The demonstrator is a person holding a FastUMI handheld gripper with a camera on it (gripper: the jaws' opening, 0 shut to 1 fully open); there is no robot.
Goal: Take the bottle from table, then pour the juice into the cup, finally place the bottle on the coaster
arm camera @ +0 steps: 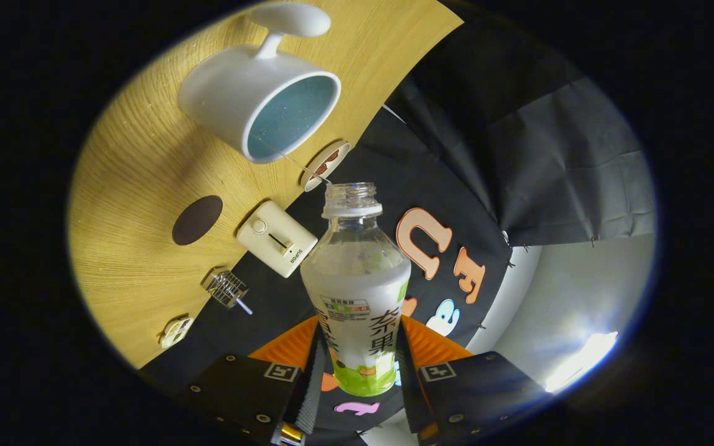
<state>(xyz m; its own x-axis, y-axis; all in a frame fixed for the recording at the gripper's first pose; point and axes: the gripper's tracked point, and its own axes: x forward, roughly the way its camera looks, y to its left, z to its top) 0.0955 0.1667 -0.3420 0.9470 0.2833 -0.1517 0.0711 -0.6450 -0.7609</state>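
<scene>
The gripper [357, 371] has two broad, flat fingers [251, 390] of matte black, each shaped like a wedge that widens toward the camera. Small silver screws dot the black faces — a few along the outer edges and near the lower corners. Each finger carries a square marker in white with a black pattern, set close to its inner edge. Behind the black plates, bright orange parts rise in triangular shapes on both sides. The inner faces are lined with dark, finely ribbed pads. Near the base of the left finger sits a shiny gold-coloured metal piece — small and rounded.
</scene>
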